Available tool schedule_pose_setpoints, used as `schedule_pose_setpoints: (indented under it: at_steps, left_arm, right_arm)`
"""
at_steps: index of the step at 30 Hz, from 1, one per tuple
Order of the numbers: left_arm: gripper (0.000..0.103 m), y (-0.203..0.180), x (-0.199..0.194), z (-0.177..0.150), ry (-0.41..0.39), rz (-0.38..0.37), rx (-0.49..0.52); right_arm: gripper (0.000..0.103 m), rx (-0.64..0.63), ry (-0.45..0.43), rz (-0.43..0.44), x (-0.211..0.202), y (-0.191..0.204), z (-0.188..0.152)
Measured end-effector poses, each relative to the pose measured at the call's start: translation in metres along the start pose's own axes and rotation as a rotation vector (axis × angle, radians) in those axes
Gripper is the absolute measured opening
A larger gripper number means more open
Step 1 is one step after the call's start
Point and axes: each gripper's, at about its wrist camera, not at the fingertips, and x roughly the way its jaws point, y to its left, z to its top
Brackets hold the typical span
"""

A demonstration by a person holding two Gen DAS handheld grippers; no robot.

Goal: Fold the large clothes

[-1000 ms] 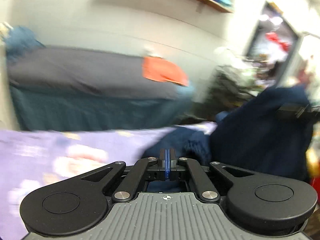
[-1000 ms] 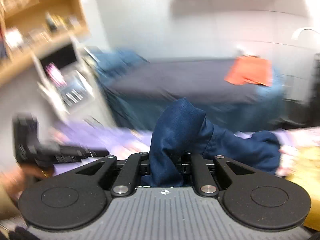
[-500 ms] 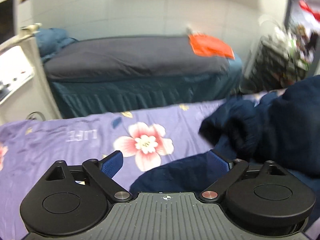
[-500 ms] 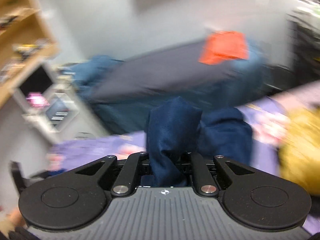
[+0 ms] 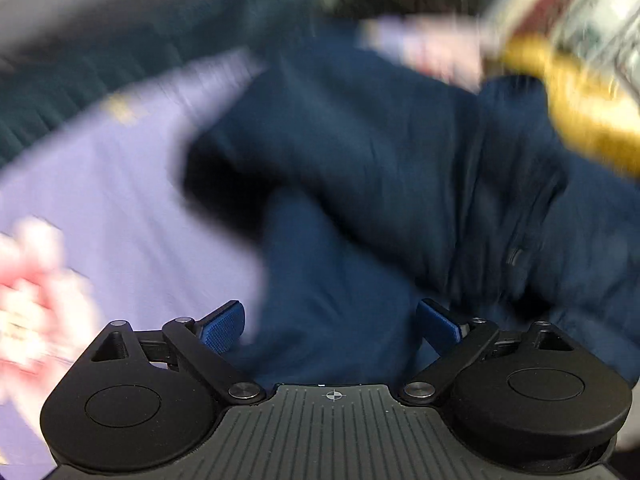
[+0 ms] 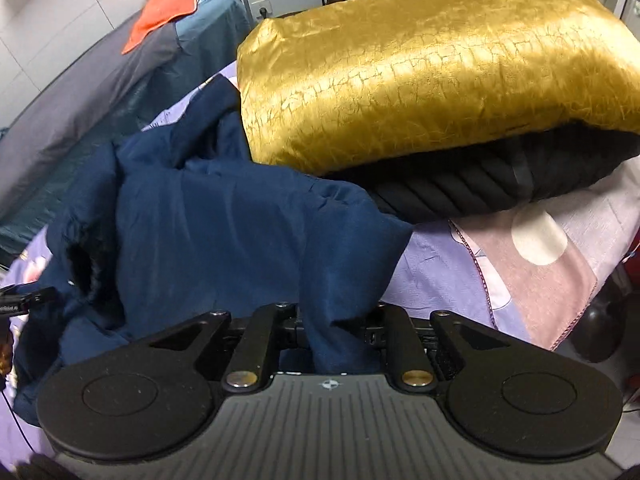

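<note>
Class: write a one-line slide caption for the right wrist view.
Right gripper shut on navy jacket beside a gold padded garment.

A navy jacket lies crumpled on a lilac floral bedsheet, one fold pinched in the closed jaws of the right gripper. Beside it, a folded gold garment rests atop a black ribbed one. An orange cloth lies on a far bed.

The navy garment is matt woven cloth; the gold jacket is glossy, crackle-textured; the lilac bedsheet is soft matt cotton.
</note>
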Motion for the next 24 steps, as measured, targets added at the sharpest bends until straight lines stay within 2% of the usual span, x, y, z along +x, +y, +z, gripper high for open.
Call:
schedule_pose_setpoints:
  at_steps: [1,2,3,4,5,7,8,11,14,19,22,24]
  left_arm:
    - [0.103,-0.006,0.014,-0.001,0.028,0.049,0.016]
    - [0.103,-0.014,0.020,-0.004,0.008,0.109,0.042]
    - [0.103,-0.021,0.019,-0.006,-0.022,0.126,0.068]
    - [0.095,-0.026,0.016,-0.007,-0.037,0.112,0.077]
    - [0.067,-0.028,0.009,-0.008,-0.057,0.097,0.063]
    - [0.053,-0.032,-0.012,-0.017,-0.108,0.073,0.044]
    - [0.049,-0.034,-0.024,-0.023,-0.134,0.058,0.037]
    - [0.046,-0.040,-0.065,-0.043,-0.221,0.015,-0.022]
    - [0.046,-0.050,-0.107,-0.070,-0.296,0.051,-0.087]
    - [0.048,-0.076,-0.208,-0.132,-0.440,0.192,-0.223]
    - [0.047,-0.097,-0.286,-0.167,-0.537,0.280,-0.311]
    - [0.047,-0.108,-0.325,-0.187,-0.580,0.356,-0.339]
  right_arm:
    - [0.017,-0.022,-0.005,-0.013,0.003,0.006,0.001]
    - [0.017,-0.039,-0.007,-0.022,0.002,0.011,0.004]
    - [0.017,-0.061,-0.010,-0.026,0.003,0.017,0.005]
    - [0.017,-0.081,-0.014,-0.027,0.006,0.021,0.006]
    - [0.017,-0.102,-0.019,-0.029,0.007,0.025,0.006]
    - [0.017,-0.131,-0.029,-0.022,0.006,0.031,0.009]
    - [0.017,-0.140,-0.036,-0.010,0.004,0.034,0.010]
    - [0.016,-0.182,-0.065,0.059,-0.008,0.049,0.017]
    - [0.015,-0.228,-0.100,0.188,-0.023,0.072,0.031]
    - [0.014,-0.403,-0.222,0.414,-0.065,0.126,0.054]
    - [0.014,-0.453,-0.301,0.566,-0.091,0.149,0.075]
    - [0.015,-0.438,-0.338,0.649,-0.100,0.160,0.095]
